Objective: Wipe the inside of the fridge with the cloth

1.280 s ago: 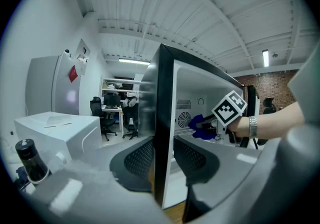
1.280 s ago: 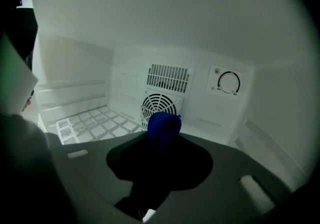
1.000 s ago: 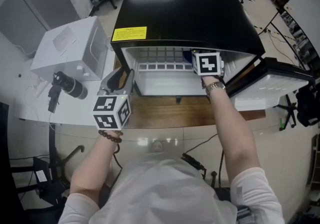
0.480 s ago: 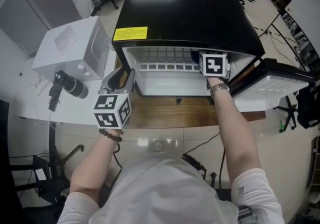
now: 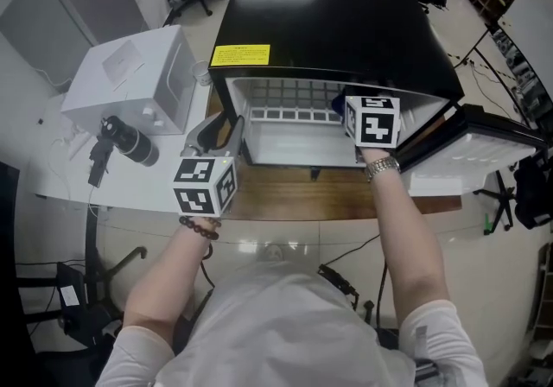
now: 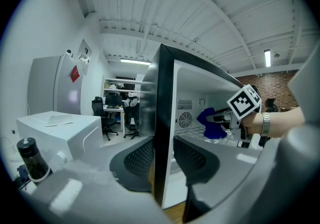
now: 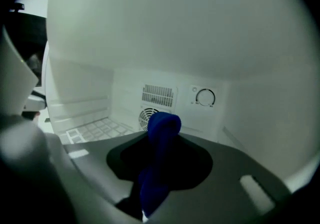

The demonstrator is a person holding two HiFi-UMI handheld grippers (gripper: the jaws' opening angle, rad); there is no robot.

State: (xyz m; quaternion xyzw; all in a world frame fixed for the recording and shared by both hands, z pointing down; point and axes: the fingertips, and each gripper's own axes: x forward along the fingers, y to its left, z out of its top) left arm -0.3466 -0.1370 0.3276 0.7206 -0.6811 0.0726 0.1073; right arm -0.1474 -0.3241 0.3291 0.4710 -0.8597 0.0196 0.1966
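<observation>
From overhead, the black fridge (image 5: 337,22) stands open on the wooden table (image 5: 285,195), and only a scrap of blue peeks past the right gripper's marker cube. The right gripper view shows far more: the blue cloth (image 7: 162,125) is clenched between its fingers, bunched upright in front of the back wall's vent grille (image 7: 159,95) and dial (image 7: 205,97), clear of that wall.

The left gripper view catches the right gripper (image 6: 217,117) side-on, reaching in over the white grid shelf (image 5: 294,100). It also shows the left gripper (image 6: 164,160) grasping the fridge's left front edge, one finger on each side.

The right forearm stretches straight into the opening. The left hand sits low at the corner.
</observation>
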